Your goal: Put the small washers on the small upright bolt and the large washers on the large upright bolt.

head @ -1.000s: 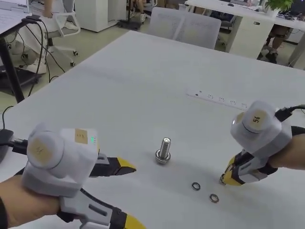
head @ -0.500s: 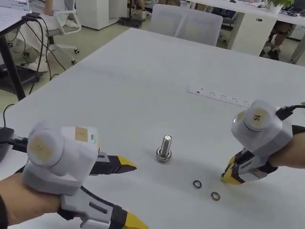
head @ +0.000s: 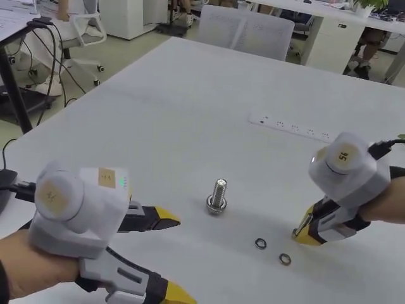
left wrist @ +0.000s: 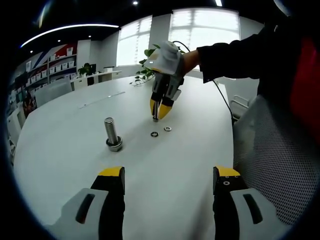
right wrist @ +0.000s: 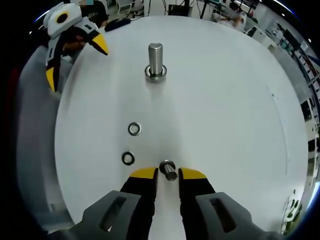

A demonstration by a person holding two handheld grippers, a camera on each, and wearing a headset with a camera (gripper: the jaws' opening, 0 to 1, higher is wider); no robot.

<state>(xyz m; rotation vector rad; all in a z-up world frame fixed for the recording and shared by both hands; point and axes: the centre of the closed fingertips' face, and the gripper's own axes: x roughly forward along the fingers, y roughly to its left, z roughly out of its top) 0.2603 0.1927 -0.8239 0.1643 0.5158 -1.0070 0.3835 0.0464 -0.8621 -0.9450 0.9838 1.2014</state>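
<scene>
Small washers [right wrist: 134,128], two in number, are found lying flat and loose on the table [head: 190,114], close together but not touching, between the two bolts. Neither is placed on a bolt yet.

The small bolt [right wrist: 168,170] is seen standing upright just beside the washers. It is flanked by the jaws of the right gripper [right wrist: 168,175], which are drawn in against its sides. It is judged to be clamped to prevent toppling, since so thin a bolt offers little footing.

The large bolt [head: 217,195] is stood on its head near the table's middle, well apart from both grippers. A ring at its base is taken to be a large washer, though it cannot be told from the bolt head with certainty.

The left gripper [left wrist: 170,175] is held low over the table, its jaws spread wide with nothing between them, and is pointed toward the washers. It is judged to be the free tool reserved for picking.

The step in hand is assessed as steadying the small bolt ahead of the first small washer. Risk noted: thin flat washers are hard to lift off a smooth surface.
</scene>
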